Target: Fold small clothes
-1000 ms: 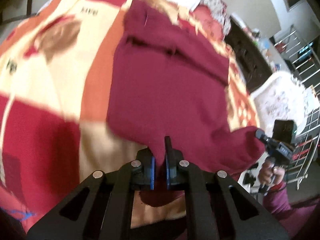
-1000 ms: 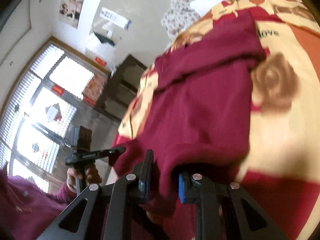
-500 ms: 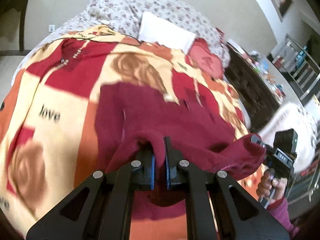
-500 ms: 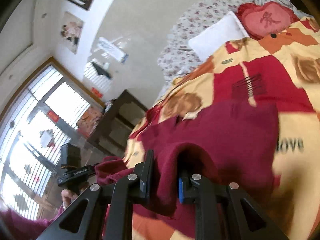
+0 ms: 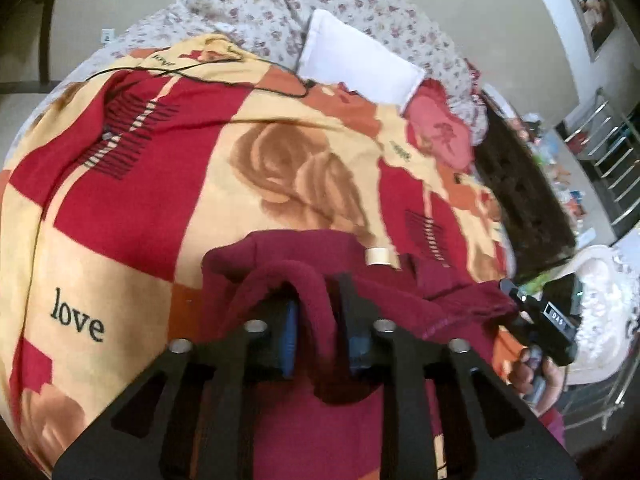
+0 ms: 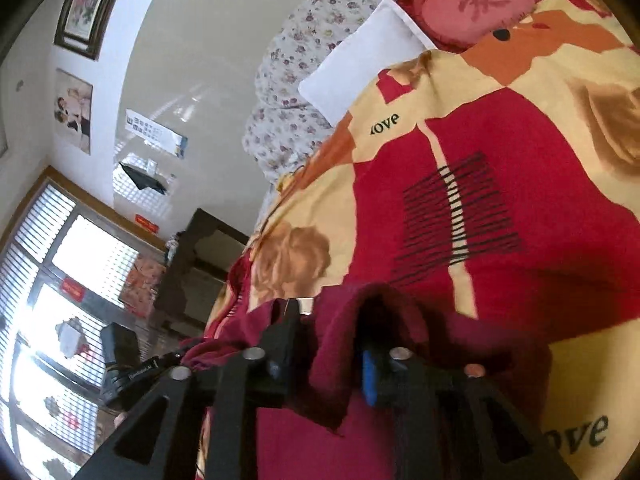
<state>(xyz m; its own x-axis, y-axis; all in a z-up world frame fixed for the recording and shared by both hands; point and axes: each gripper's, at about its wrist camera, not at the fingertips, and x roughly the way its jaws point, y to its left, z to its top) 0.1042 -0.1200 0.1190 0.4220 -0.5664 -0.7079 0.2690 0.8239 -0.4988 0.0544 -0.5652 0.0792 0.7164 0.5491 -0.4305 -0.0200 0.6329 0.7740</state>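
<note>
A maroon garment (image 5: 400, 292) lies folded over on itself on the patterned blanket (image 5: 120, 208), a pale label (image 5: 378, 256) showing at its far edge. My left gripper (image 5: 314, 304) has its jaws opening; a loose fold of the maroon cloth stands between the pads, which no longer pinch it. In the right wrist view the garment (image 6: 480, 352) bunches around my right gripper (image 6: 330, 320), whose jaws are also opening with a cloth ridge slack between them. Each gripper shows in the other's view, the right gripper (image 5: 516, 296) in a hand and the left gripper (image 6: 172, 358) at the cloth's edge.
A white pillow (image 5: 360, 64), a red heart cushion (image 5: 440, 136) and floral bedding (image 5: 256, 4) lie at the bed's head. A thin black cable (image 5: 192, 70) runs over the blanket. A dark cabinet (image 5: 528, 208) and a metal rack (image 5: 612, 160) stand beside the bed.
Both grippers carried the garment's near edge forward over the rest of it, toward the pillows, doubling it over. Their jaws, shut on the cloth before, now stand apart.
</note>
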